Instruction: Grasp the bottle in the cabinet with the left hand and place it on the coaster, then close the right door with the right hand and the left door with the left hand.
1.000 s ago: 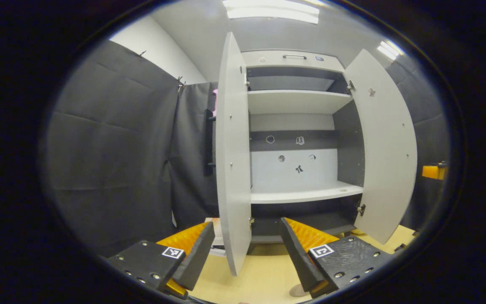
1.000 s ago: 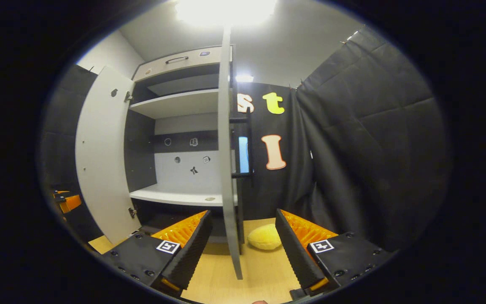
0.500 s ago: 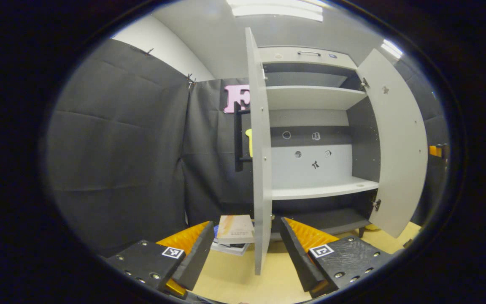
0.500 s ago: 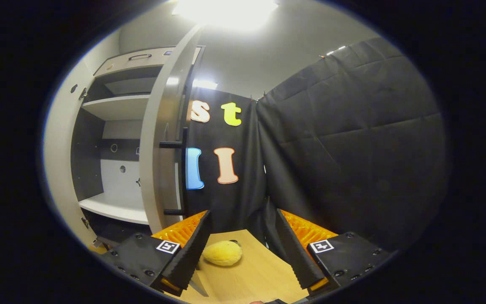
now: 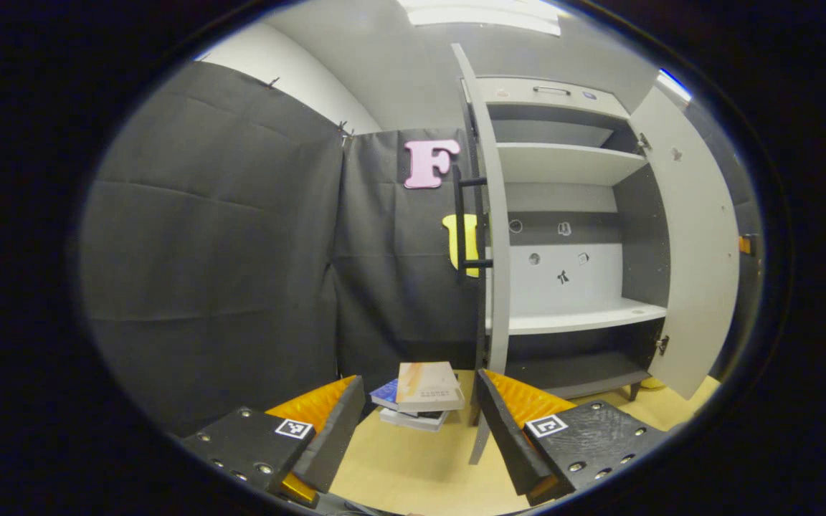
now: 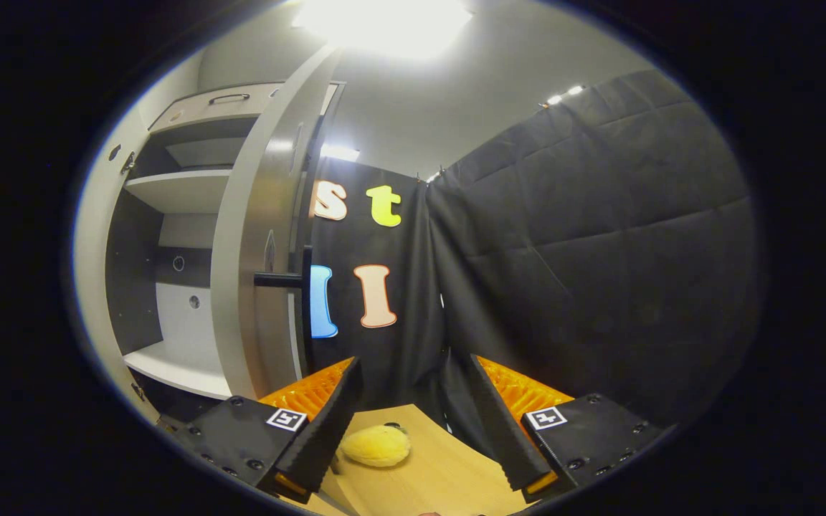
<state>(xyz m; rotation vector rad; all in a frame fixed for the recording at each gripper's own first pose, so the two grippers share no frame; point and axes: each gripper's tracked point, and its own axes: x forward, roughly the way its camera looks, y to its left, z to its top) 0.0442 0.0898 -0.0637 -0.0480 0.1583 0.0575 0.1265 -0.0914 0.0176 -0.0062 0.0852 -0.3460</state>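
The white cabinet (image 5: pixel 571 215) stands open, and the shelves I see carry nothing. In the left gripper view its left door (image 5: pixel 493 215) is nearly edge-on, with the black bar handle (image 5: pixel 467 222) on its outer side. My left gripper (image 5: pixel 413 423) is open and holds nothing; the door's lower edge lies just beside its right finger (image 5: pixel 502 423). In the right gripper view the right door (image 6: pixel 259 236) shows its outer face and handle (image 6: pixel 280 279). My right gripper (image 6: pixel 413 423) is open, low and to the right of that door, not touching it.
A stack of books (image 5: pixel 420 394) lies on the wooden tabletop (image 5: pixel 413 473) left of the left door. A yellow plush thing (image 6: pixel 376 444) sits on the tabletop between my right gripper's fingers, farther off. Black cloth walls close in on both outer sides.
Both grippers have swung outward around the door edges: the left one to the left door's outer side, the right one to the right door's outer face. Both doors stay open.
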